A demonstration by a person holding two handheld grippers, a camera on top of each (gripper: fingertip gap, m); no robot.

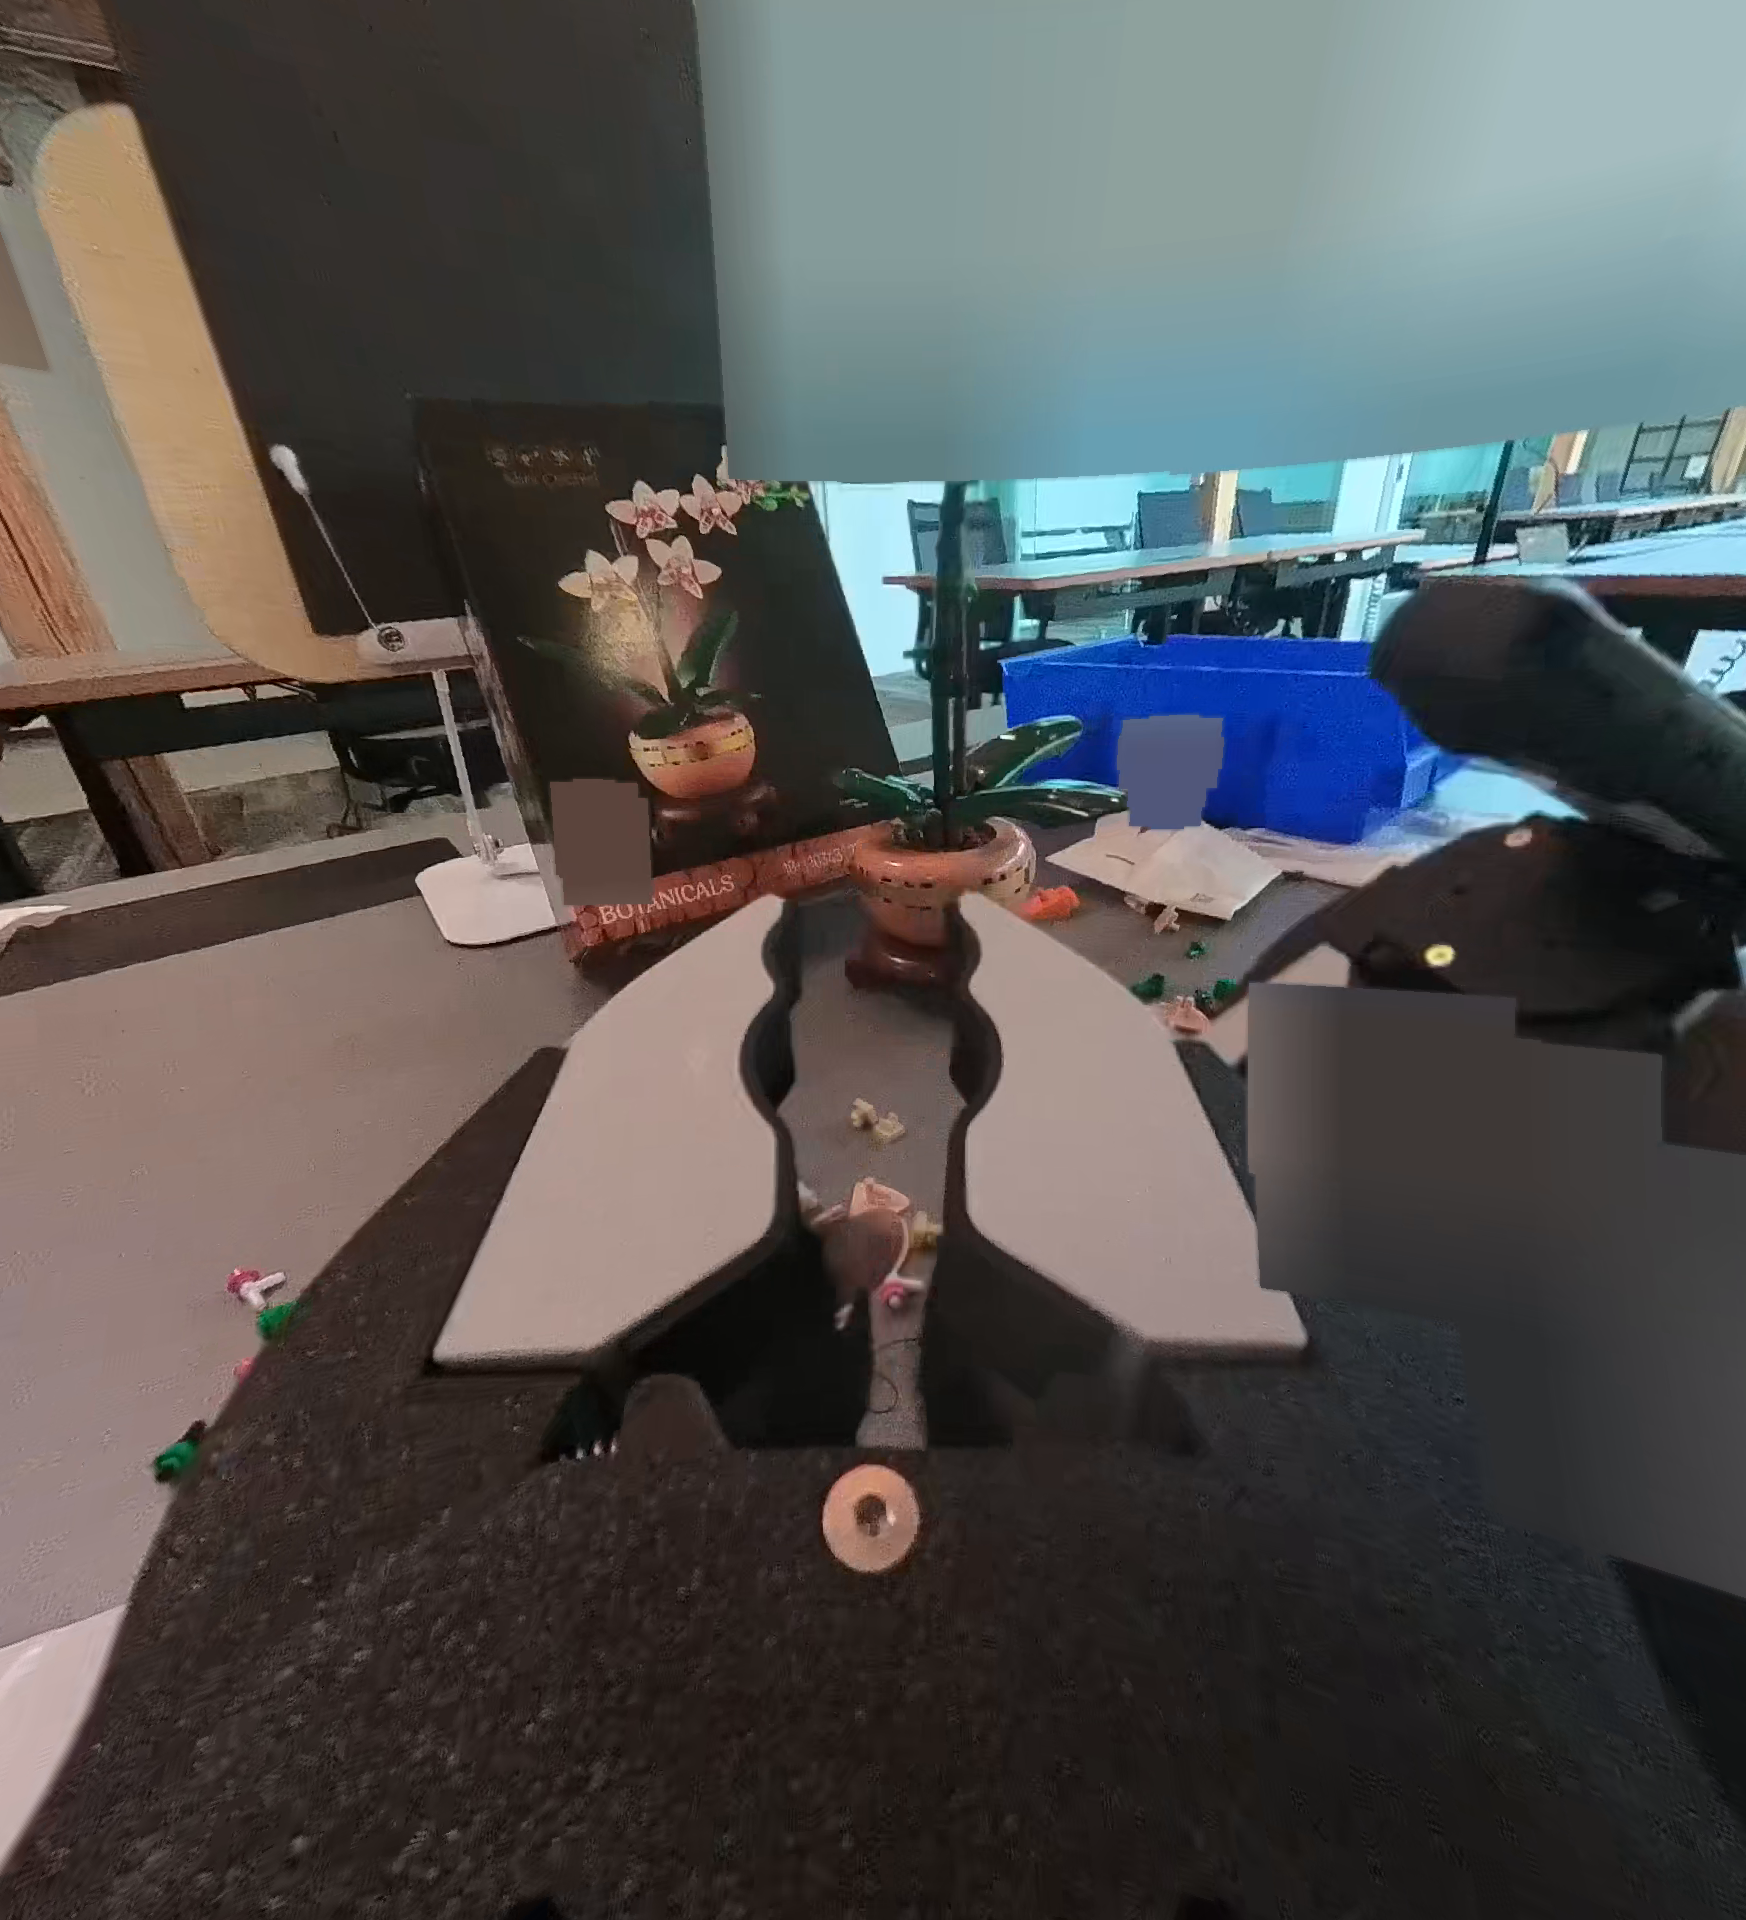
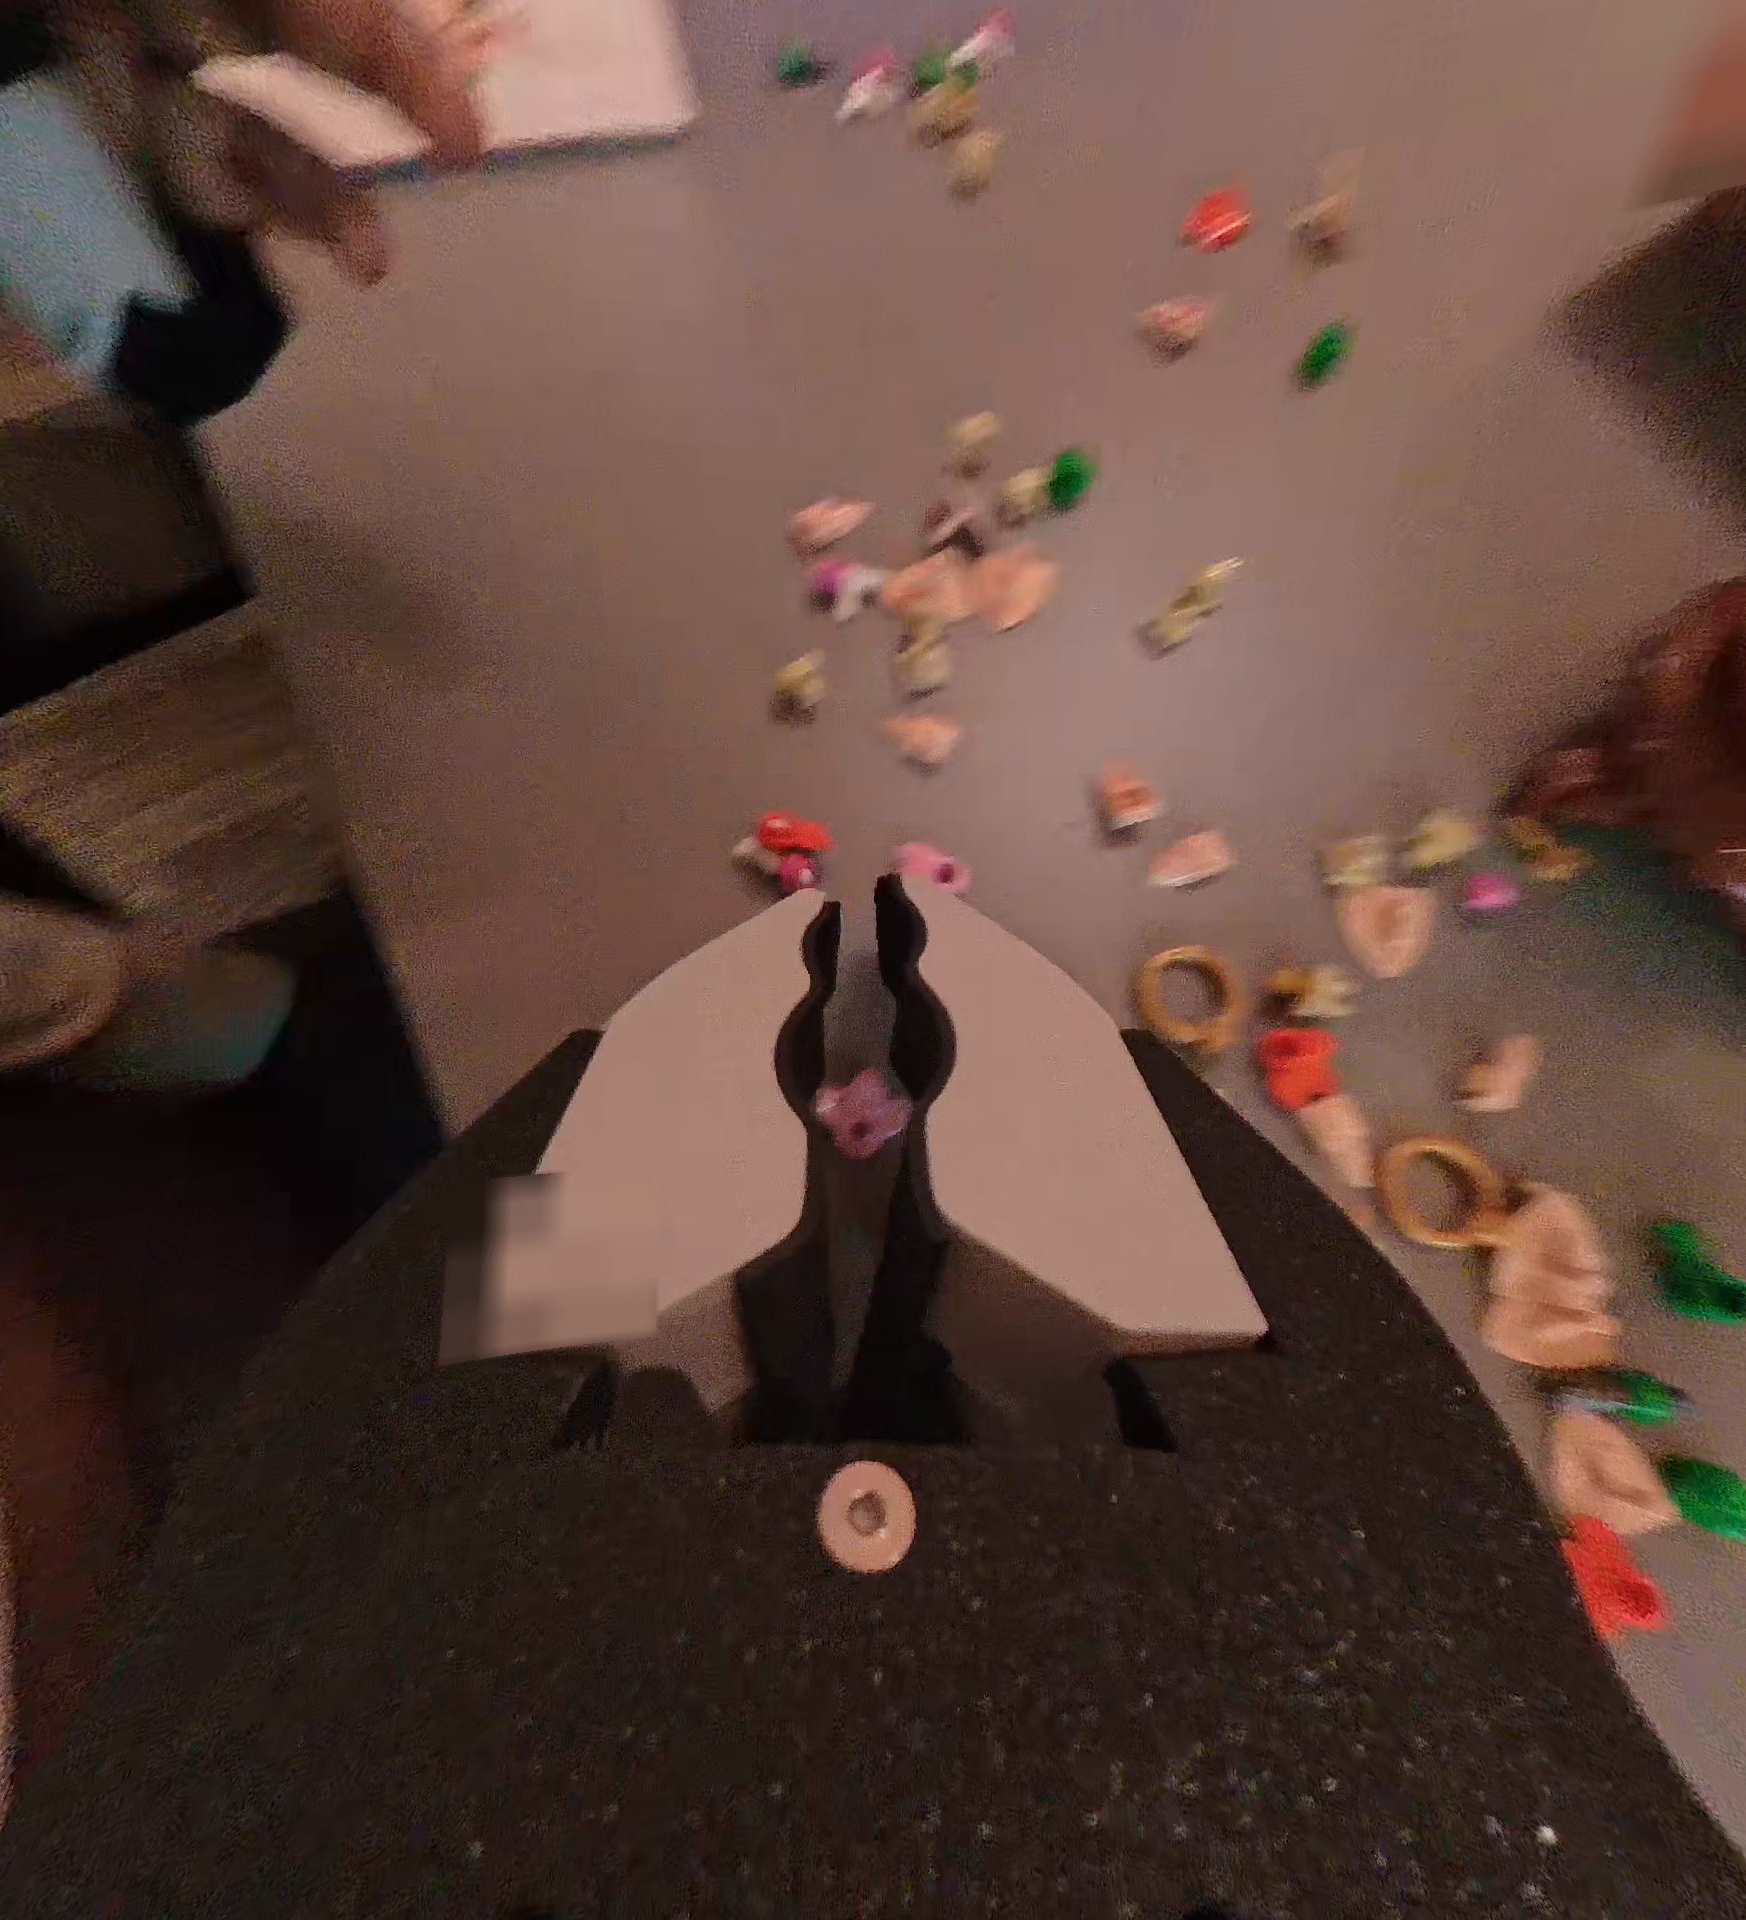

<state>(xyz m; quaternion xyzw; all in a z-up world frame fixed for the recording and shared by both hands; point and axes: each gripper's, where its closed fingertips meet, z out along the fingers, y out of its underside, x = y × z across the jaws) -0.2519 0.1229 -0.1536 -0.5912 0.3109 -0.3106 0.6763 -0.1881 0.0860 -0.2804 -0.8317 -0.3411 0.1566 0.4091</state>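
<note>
Your right gripper (image 2: 853, 894) pinches a tiny, light, slippery pink flower piece (image 2: 856, 1112) mid-fingers; your left gripper (image 1: 874, 935) hangs open, empty.

The right tool (image 2: 851, 891) hangs over a grey tabletop (image 2: 578, 436), its two pale fingers (image 2: 682, 1122) nearly together at the tips, with a narrow slit between them. A small pink flower-shaped piece (image 2: 856, 1112) sits pinched between the wavy inner edges, partway back from the tips. Just ahead of the tips lie a red piece (image 2: 791, 831) and a pink piece (image 2: 929, 862). Blurred small bricks in tan, green and red scatter across the tabletop ahead and to the right, among them two tan rings (image 2: 1186, 992).
</note>
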